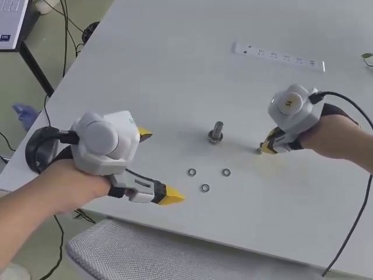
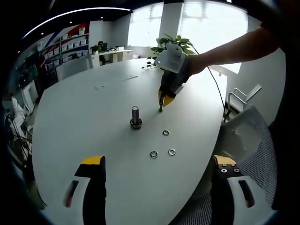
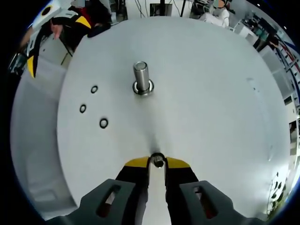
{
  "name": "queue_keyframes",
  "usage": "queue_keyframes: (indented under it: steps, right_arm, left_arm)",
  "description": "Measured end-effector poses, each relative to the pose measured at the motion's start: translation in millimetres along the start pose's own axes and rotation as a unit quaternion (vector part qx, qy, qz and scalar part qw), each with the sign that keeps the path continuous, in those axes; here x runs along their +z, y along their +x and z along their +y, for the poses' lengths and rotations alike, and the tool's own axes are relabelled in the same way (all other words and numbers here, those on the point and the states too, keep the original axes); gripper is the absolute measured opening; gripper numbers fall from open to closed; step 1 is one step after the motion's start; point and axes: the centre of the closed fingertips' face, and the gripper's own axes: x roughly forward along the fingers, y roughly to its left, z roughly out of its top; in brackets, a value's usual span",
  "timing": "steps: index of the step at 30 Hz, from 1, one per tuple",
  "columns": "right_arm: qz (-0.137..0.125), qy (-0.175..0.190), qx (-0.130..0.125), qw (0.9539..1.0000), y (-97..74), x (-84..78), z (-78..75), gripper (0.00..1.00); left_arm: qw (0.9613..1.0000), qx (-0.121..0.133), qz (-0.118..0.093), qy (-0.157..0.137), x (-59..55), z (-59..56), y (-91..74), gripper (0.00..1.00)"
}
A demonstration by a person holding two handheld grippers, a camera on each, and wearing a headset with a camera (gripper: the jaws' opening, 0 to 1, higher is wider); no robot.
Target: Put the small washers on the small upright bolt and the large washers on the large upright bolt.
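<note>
Worktop (image 1: 175,58) is white. Left tongs (image 1: 159,167) at 8 o'clock in head view, jaws wide apart, nothing between them. Right tongs (image 1: 266,150) at 3 o'clock, tips down at the worktop, jaws drawn in on what looks like a small washer (image 3: 158,161) at the top of the small bolt (image 2: 161,108). Can't tell if it's over the shank yet. Large bolt (image 1: 217,131) upright at centre, ring at its base. Three loose washers (image 1: 205,188) lie flat at 6 o'clock of it, apart from each other, size class unclear.

My read: seating a washer on the small bolt. Next: release, lift clear, then a low rim pinch on a flat loose washer.
</note>
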Motion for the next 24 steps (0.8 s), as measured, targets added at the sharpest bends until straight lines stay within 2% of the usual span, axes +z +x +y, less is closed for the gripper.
queue_keyframes:
  steps: [2,8,17,24]
  right_arm:
    - [0.0,0.001,0.002,1.0,1.1,-0.2,0.1,0.12]
    - [0.004,-0.004,0.004,1.0,5.6,-2.6,1.0,0.12]
    - [0.009,-0.007,0.007,0.9999,12.3,-5.0,3.1,0.12]
    - [0.011,-0.016,0.005,0.9998,16.2,-6.4,0.8,0.12]
  left_arm:
    - [1.0,0.004,-0.008,0.003,3.6,2.2,0.0,0.95]
    - [1.0,0.0,-0.007,0.006,6.1,1.5,0.4,0.95]
    - [0.9999,-0.006,0.003,0.014,1.7,-1.1,0.0,0.93]
    - [0.9999,-0.004,0.003,0.013,-0.2,1.6,-2.8,0.93]
